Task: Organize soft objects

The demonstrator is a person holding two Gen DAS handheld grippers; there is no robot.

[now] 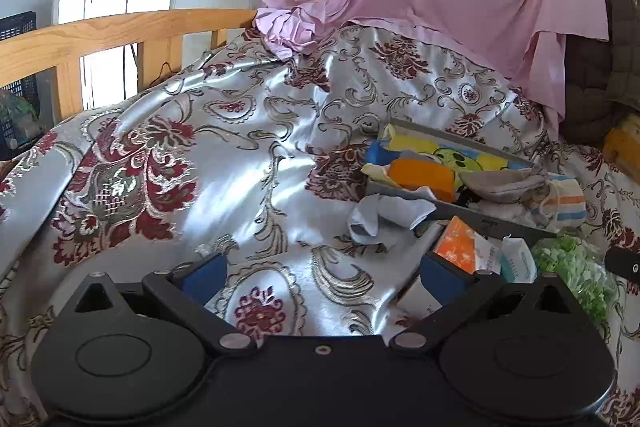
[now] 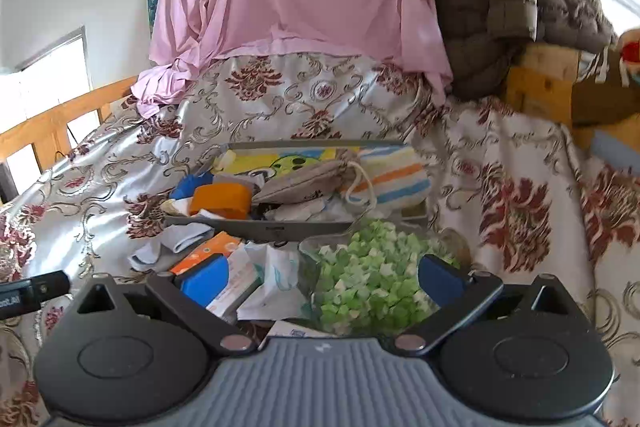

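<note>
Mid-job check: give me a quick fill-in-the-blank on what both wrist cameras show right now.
1. The grey tray sits on a floral ____.
2. The bag between the right gripper jaws holds small ____ pieces.
3. The sock lies just ____ the tray, on the bedspread.
4. Both grippers, the left gripper included, have their jaws ____.

Missing words: bedspread; green; outside; open

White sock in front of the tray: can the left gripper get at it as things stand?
Probably yes. The left gripper is open and empty, and the white sock lies uncovered on the bedspread ahead and slightly right, with only bare fabric between them.
</note>
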